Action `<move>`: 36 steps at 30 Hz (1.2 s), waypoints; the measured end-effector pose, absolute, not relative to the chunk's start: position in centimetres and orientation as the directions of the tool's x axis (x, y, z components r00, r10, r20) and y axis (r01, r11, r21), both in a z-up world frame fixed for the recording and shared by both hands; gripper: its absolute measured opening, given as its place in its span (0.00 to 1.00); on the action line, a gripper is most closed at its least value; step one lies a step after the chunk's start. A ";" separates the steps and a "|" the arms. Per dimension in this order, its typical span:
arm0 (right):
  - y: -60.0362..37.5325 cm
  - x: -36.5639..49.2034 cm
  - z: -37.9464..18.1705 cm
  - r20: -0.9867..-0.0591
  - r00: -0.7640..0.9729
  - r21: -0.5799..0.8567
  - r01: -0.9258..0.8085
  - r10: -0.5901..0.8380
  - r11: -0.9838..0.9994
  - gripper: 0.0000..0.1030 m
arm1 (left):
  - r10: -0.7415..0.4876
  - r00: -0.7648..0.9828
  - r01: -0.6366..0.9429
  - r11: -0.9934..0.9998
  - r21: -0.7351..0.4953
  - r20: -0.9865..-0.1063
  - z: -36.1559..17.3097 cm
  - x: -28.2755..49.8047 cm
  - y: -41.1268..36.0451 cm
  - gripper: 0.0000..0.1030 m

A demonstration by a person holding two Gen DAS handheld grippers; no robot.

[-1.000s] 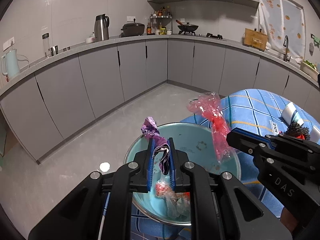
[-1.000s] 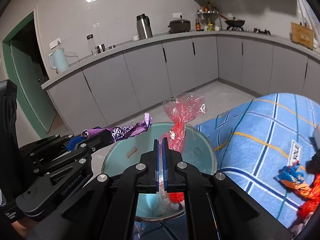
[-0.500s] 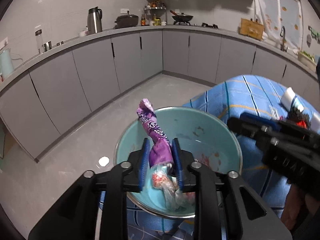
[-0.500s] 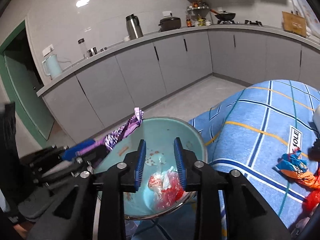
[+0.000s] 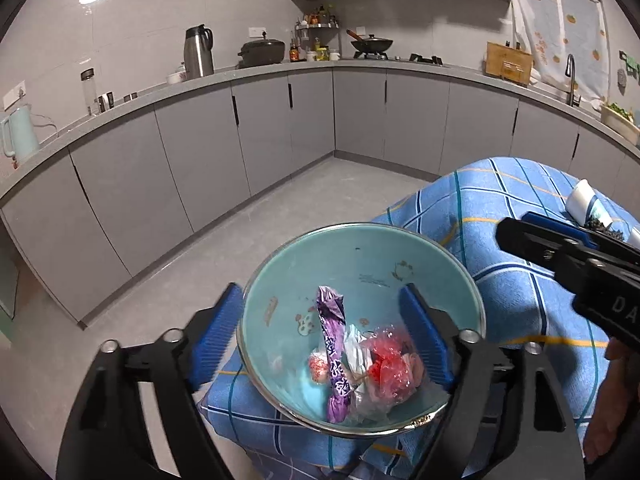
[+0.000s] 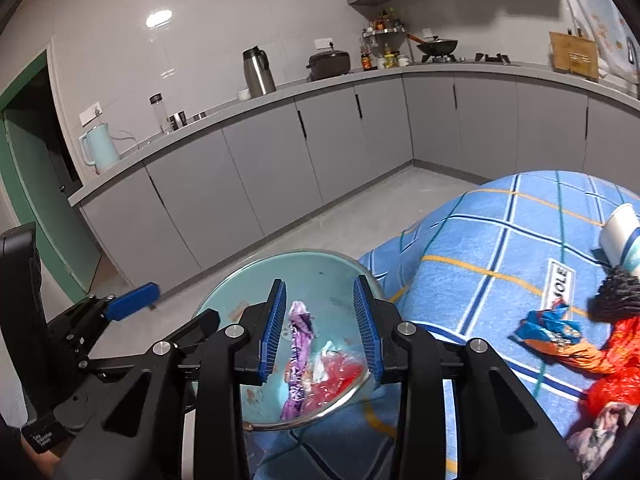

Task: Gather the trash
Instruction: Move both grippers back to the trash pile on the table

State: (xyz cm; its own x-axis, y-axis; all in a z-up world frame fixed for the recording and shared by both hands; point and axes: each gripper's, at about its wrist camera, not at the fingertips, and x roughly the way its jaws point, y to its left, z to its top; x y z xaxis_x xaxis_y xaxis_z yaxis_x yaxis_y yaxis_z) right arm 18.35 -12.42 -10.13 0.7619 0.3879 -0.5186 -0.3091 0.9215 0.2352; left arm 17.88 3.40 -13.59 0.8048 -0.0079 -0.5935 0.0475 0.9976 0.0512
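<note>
A teal bowl point(image 5: 400, 256) with a metal rim sits at the corner of a table under a blue checked cloth point(image 5: 504, 200). In it lie a purple wrapper point(image 5: 334, 344), a red plastic wrapper point(image 5: 390, 364) and other crumpled bits. My left gripper point(image 5: 324, 340) is open wide and empty above the bowl. My right gripper point(image 6: 320, 328) is open and empty above the same bowl point(image 6: 320, 268); the purple wrapper point(image 6: 298, 356) and red wrapper point(image 6: 336, 376) show between its fingers. The right gripper's body shows at the right of the left wrist view.
More trash lies on the cloth at the right: a blue and orange wrapper point(image 6: 548, 328), red plastic point(image 6: 616, 368), a black scrubby ball point(image 6: 616, 292) and a white cup point(image 6: 620, 236). Grey kitchen cabinets point(image 5: 280, 128) and bare floor point(image 5: 240, 248) lie beyond.
The left gripper opened wide and dropped the purple wrapper into the bowl. The right gripper, which let go of the red wrapper earlier, opened further.
</note>
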 end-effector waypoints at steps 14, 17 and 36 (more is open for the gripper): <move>-14.9 16.7 -9.5 -0.510 0.791 0.236 -0.249 0.338 0.939 0.40 | -0.032 0.811 0.072 0.996 0.046 -0.584 -12.8 17.5 1.8 0.85; -16.1 15.7 -8.8 -0.499 0.808 0.227 -0.226 0.312 0.947 0.44 | -0.051 0.811 0.097 0.994 0.049 -0.583 -12.7 17.4 0.7 0.85; -27.1 9.0 -8.4 -0.484 0.872 0.206 0.028 0.077 0.978 0.47 | -0.214 0.795 0.303 0.951 0.065 -0.567 -11.8 15.9 -8.8 0.90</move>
